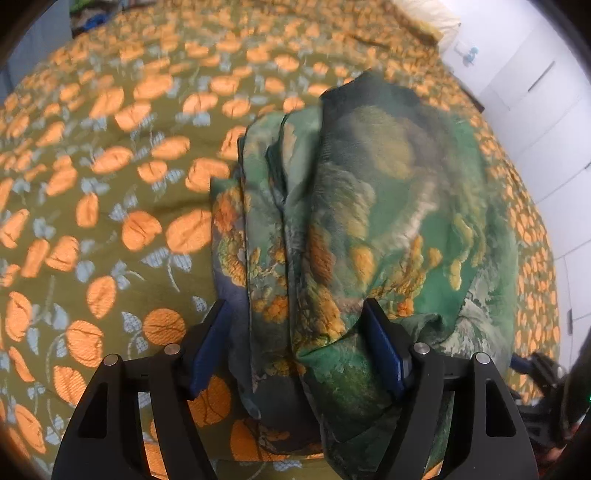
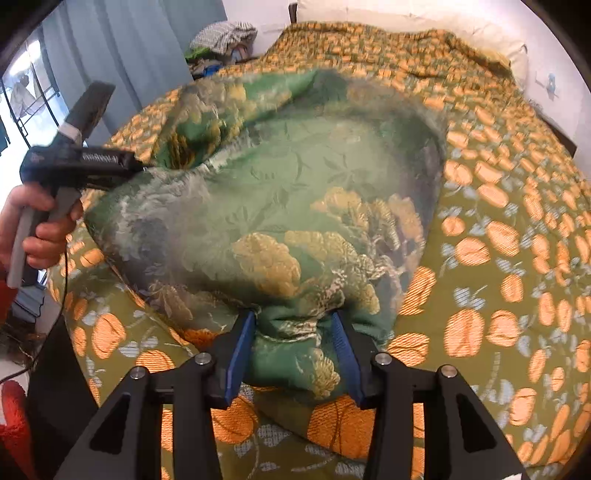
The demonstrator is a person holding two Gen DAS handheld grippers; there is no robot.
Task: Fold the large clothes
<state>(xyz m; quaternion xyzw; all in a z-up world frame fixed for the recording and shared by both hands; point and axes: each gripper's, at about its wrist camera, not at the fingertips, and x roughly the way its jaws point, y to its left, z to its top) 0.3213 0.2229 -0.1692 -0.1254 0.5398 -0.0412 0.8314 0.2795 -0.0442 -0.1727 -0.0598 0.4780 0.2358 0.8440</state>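
Note:
A large green garment (image 1: pixel 373 206) with gold and orange floral print hangs bunched above a bed. My left gripper (image 1: pixel 295 317) is shut on a thick bunch of its cloth, with folds between the blue pads. My right gripper (image 2: pixel 293 325) is shut on another gathered edge of the same garment (image 2: pixel 280 206), which billows out ahead of it. The left gripper (image 2: pixel 79 162) also shows in the right wrist view at the left, held by a hand and gripping the cloth's far corner. Motion blur softens the cloth's upper edge.
The bed cover (image 1: pixel 110 184) is olive with orange flowers and fills both views. A white pillow (image 2: pixel 406 22) lies at the bed's head. White cabinets (image 1: pixel 535 92) stand at the right. Grey curtains (image 2: pixel 122 48) and a pile of clothes (image 2: pixel 221 37) are at the far left.

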